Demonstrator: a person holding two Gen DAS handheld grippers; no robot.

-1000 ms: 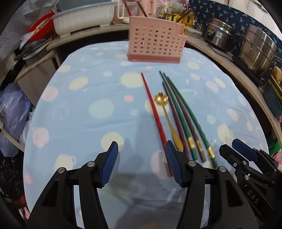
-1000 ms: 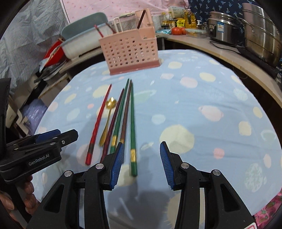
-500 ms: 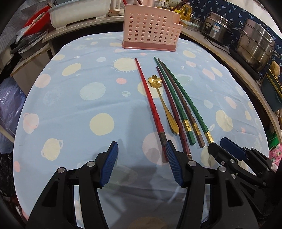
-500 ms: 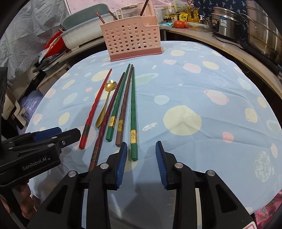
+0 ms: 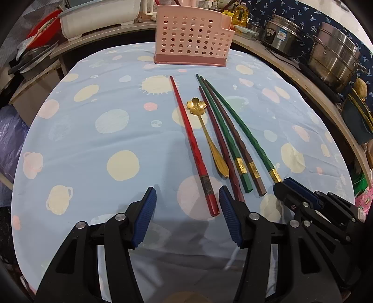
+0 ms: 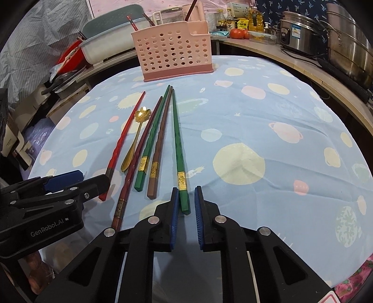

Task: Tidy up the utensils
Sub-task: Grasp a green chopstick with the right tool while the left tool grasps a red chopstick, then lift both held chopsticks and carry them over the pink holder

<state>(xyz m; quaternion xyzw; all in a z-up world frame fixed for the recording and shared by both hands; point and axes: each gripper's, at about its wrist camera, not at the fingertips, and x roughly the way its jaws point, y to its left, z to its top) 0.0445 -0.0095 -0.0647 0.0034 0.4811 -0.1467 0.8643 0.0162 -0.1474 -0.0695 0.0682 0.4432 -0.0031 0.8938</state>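
Several chopsticks and a gold flower spoon (image 5: 205, 130) lie side by side on the blue spotted tablecloth. A pink perforated utensil basket (image 5: 193, 42) stands at the far edge. My left gripper (image 5: 187, 209) is open, with the near end of the red chopstick (image 5: 193, 149) between its fingertips. My right gripper (image 6: 186, 202) is partly closed, its jaws on either side of the near end of the rightmost green chopstick (image 6: 178, 149), which still lies on the cloth. The spoon (image 6: 135, 142) and basket (image 6: 174, 53) also show in the right wrist view.
Steel pots (image 5: 333, 58) and a cooker stand on the wooden counter to the right. A white tub (image 5: 98, 18) and red items sit behind the basket to the left. Bottles and tomatoes (image 6: 240, 32) are at the back.
Both grippers have moved forward and down toward the chopstick ends. The right gripper's jaws have narrowed around the green chopstick's end. The left gripper now straddles the red chopstick's end.
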